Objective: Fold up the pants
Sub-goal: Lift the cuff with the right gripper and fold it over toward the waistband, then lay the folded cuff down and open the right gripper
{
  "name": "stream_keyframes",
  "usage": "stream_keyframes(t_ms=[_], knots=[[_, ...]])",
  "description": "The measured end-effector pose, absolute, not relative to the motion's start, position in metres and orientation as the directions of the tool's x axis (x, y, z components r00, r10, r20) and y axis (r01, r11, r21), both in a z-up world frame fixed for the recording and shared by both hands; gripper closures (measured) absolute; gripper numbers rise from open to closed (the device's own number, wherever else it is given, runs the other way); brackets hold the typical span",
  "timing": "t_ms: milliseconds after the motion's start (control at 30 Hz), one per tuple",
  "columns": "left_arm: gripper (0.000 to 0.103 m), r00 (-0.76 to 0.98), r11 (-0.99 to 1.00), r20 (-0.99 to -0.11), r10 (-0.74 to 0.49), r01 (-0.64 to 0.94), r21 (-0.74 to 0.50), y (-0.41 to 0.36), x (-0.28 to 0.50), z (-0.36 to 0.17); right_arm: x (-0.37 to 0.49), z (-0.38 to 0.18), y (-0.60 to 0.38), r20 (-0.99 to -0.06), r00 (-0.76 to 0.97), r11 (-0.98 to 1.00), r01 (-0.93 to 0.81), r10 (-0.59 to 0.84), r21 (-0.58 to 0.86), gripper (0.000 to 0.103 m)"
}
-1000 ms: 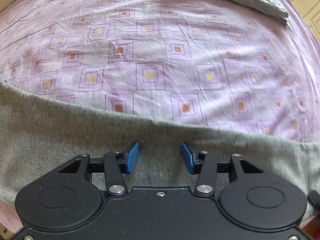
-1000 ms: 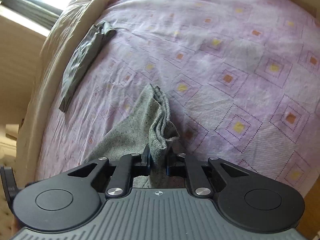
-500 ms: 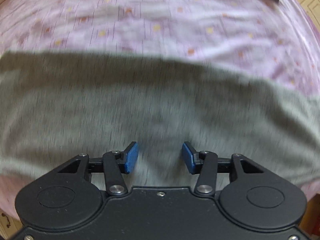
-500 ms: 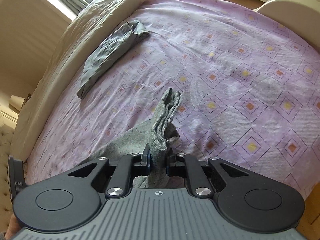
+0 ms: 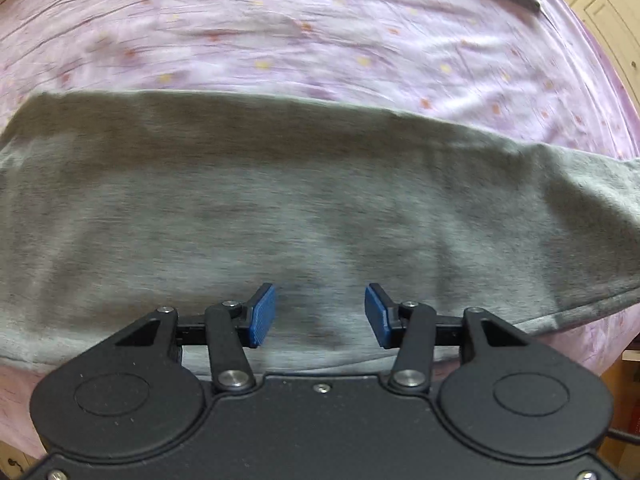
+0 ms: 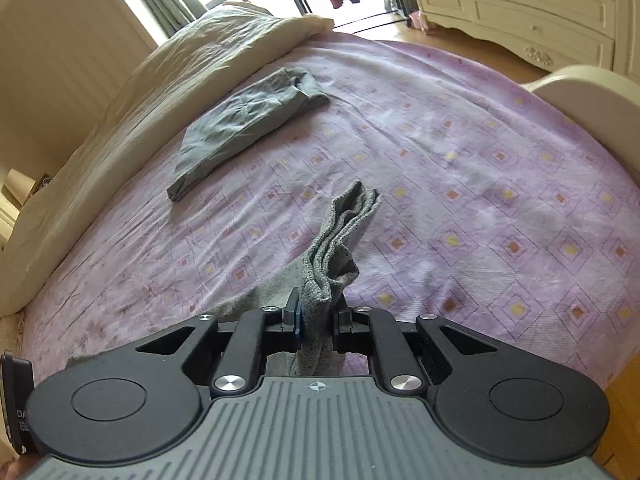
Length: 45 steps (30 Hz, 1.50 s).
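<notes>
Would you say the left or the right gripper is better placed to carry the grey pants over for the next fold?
Right, probably: the right gripper is shut on a bunched end of the grey pants, while the left gripper hangs open above flat cloth.

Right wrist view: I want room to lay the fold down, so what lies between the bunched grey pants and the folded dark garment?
Only bare purple bedsheet separates the grey pants from the folded dark garment.

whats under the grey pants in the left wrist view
The grey pants lie spread over the purple patterned bedsheet, which shows beyond their far edge and at the near corners. Whatever lies directly beneath the cloth is covered.
</notes>
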<state>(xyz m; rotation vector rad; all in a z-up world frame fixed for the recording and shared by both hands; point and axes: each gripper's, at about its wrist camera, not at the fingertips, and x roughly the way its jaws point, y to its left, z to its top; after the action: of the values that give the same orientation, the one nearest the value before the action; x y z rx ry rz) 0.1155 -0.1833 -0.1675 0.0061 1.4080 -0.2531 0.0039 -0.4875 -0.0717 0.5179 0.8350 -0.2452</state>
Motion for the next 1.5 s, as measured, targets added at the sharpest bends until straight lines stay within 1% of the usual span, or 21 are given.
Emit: stream_keyframes(t_ms=[167, 267, 333, 433, 500, 600, 667, 733, 800, 867, 933, 1033, 1167, 1200, 1267, 1300, 1367, 1400, 1500], knots=[[0.048, 0.177, 0.970, -0.969, -0.173, 0.199, -0.137, -0.112, 0.121, -0.151, 0.021, -0.030, -0.400, -0.718, 0.695, 0.935, 0.270, -0.023, 0.231, 0.090], [0.048, 0.184, 0.972, -0.967, -0.175, 0.187, -0.140, -0.064, 0.132, -0.148, 0.035, -0.016, -0.334, -0.687, 0.726, 0.964, 0.164, 0.024, 0.207, 0.090], [0.048, 0.189, 0.976, -0.968, -0.164, 0.174, -0.132, -0.035, 0.136, -0.148, 0.046, -0.020, -0.289, -0.680, 0.729, 0.972, 0.097, 0.077, 0.214, 0.090], [0.048, 0.189, 0.982, -0.972, -0.139, 0.156, -0.110, 0.002, 0.141, -0.150, 0.063, -0.049, -0.226, -0.706, 0.695, 0.977, 0.021, 0.137, 0.211, 0.090], [0.048, 0.195, 0.986, -0.974, -0.118, 0.140, -0.091, 0.024, 0.141, -0.149, 0.072, -0.083, -0.186, -0.738, 0.652, 0.978, -0.028, 0.176, 0.209, 0.090], [0.048, 0.197, 0.991, -0.975, -0.100, 0.111, -0.079, 0.052, 0.141, -0.148, 0.080, -0.132, -0.140, -0.785, 0.597, 0.985, -0.072, 0.168, 0.156, 0.089], [0.048, 0.196, 0.992, -0.976, -0.095, 0.095, -0.078, 0.066, 0.140, -0.146, 0.084, -0.159, -0.117, -0.825, 0.547, 0.990, -0.075, 0.144, 0.123, 0.085], [0.048, 0.197, 0.993, -0.976, -0.095, 0.082, -0.080, 0.075, 0.140, -0.144, 0.083, -0.173, -0.102, -0.848, 0.508, 0.988, -0.099, 0.153, 0.120, 0.075], [0.048, 0.206, 0.993, -0.972, -0.111, 0.072, -0.098, 0.081, 0.142, -0.139, 0.077, -0.168, -0.103, -0.842, 0.499, 0.978, -0.121, 0.206, 0.167, 0.068], [0.048, 0.222, 0.990, -0.966, -0.133, 0.073, -0.119, 0.076, 0.144, -0.133, 0.067, -0.154, -0.110, -0.816, 0.503, 0.958, -0.155, 0.285, 0.239, 0.068], [0.048, 0.238, 0.986, -0.958, -0.161, 0.079, -0.146, 0.064, 0.147, -0.129, 0.060, -0.139, -0.120, -0.803, 0.504, 0.948, -0.183, 0.319, 0.261, 0.068], [0.048, 0.245, 0.975, -0.945, -0.219, 0.102, -0.199, 0.036, 0.148, -0.126, 0.058, -0.127, -0.148, -0.809, 0.513, 0.957, -0.162, 0.288, 0.239, 0.068], [0.048, 0.195, 0.964, -0.947, -0.256, 0.123, -0.235, -0.006, 0.144, -0.138, 0.059, -0.126, -0.203, -0.848, 0.489, 0.975, -0.019, 0.202, 0.222, 0.069], [0.047, 0.171, 0.962, -0.950, -0.262, 0.123, -0.243, -0.014, 0.141, -0.144, 0.062, -0.128, -0.218, -0.862, 0.479, 0.979, 0.024, 0.167, 0.203, 0.070], [0.047, 0.118, 0.966, -0.963, -0.244, 0.120, -0.230, -0.027, 0.134, -0.159, 0.069, -0.135, -0.243, -0.870, 0.479, 0.981, 0.080, 0.116, 0.175, 0.082], [0.047, 0.090, 0.970, -0.971, -0.224, 0.117, -0.213, -0.032, 0.129, -0.167, 0.073, -0.137, -0.254, -0.871, 0.481, 0.980, 0.103, 0.099, 0.169, 0.095], [0.047, 0.047, 0.978, -0.982, -0.184, 0.104, -0.179, -0.035, 0.119, -0.183, 0.083, -0.143, -0.277, -0.871, 0.485, 0.972, 0.153, 0.082, 0.177, 0.097], [0.044, 0.036, 0.983, -0.985, -0.166, 0.088, -0.162, -0.033, 0.115, -0.189, 0.092, -0.146, -0.288, -0.867, 0.491, 0.966, 0.169, 0.088, 0.194, 0.098], [0.041, 0.019, 0.987, -0.986, -0.163, 0.014, -0.162, -0.023, 0.109, -0.198, 0.114, -0.154, -0.303, -0.866, 0.494, 0.961, 0.193, 0.080, 0.199, 0.098]])
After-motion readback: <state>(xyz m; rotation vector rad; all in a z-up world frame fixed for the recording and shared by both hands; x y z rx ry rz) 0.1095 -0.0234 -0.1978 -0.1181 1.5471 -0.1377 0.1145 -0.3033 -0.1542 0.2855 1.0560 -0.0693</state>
